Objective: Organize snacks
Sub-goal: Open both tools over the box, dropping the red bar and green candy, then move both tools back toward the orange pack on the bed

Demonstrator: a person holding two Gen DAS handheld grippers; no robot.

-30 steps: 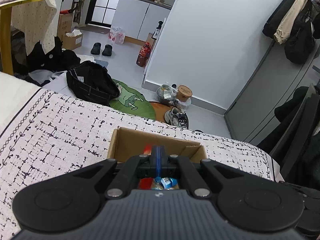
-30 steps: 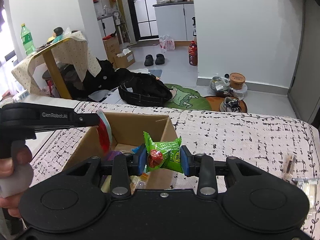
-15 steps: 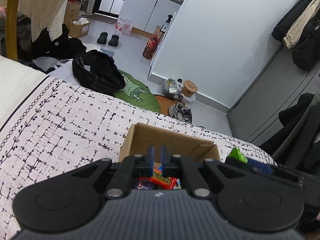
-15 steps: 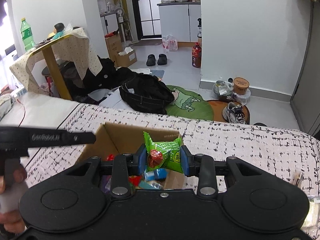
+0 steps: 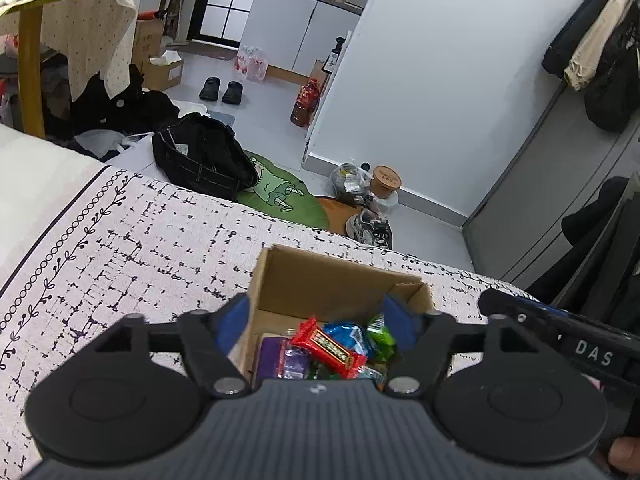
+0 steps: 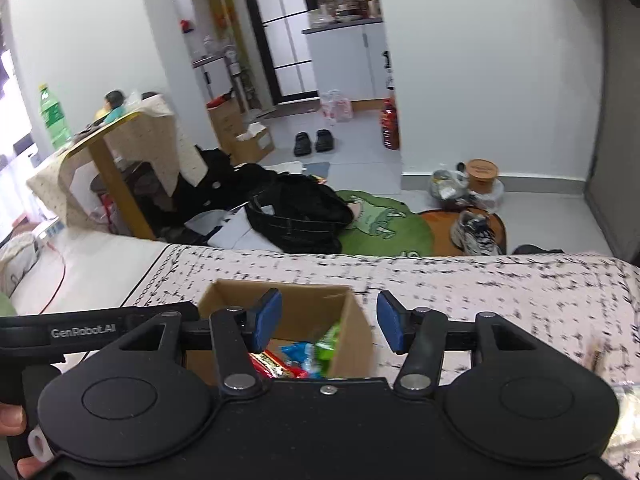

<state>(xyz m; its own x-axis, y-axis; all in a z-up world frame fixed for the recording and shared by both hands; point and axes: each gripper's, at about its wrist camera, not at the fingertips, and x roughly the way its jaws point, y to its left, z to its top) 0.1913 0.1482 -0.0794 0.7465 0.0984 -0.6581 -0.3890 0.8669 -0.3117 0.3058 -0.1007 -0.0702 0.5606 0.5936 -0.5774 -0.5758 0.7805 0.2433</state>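
An open cardboard box point(image 5: 340, 280) sits on the patterned bedspread point(image 5: 120, 248) and holds several wrapped snacks, among them a red bar point(image 5: 328, 347), a blue pack point(image 5: 346, 334), a purple pack point(image 5: 276, 360) and a green pack point(image 5: 380, 338). My left gripper point(image 5: 316, 320) is open and empty just above the box. My right gripper point(image 6: 328, 322) is open and empty over the same box point(image 6: 312, 308), where the green pack point(image 6: 328, 346) lies inside. The right gripper's body point(image 5: 560, 336) shows at the left view's right edge.
The bedspread point(image 6: 480, 284) reaches to the bed's far edge. Loose clear-wrapped snacks point(image 6: 628, 412) lie on it at the right. Beyond are a black bag point(image 5: 200, 160), a green mat point(image 5: 280, 196), shoes and a wooden table point(image 6: 108, 160).
My right gripper opened and let go of the green pack, which now lies in the box. My left gripper opened too, from shut. Both views shifted a little over the box.
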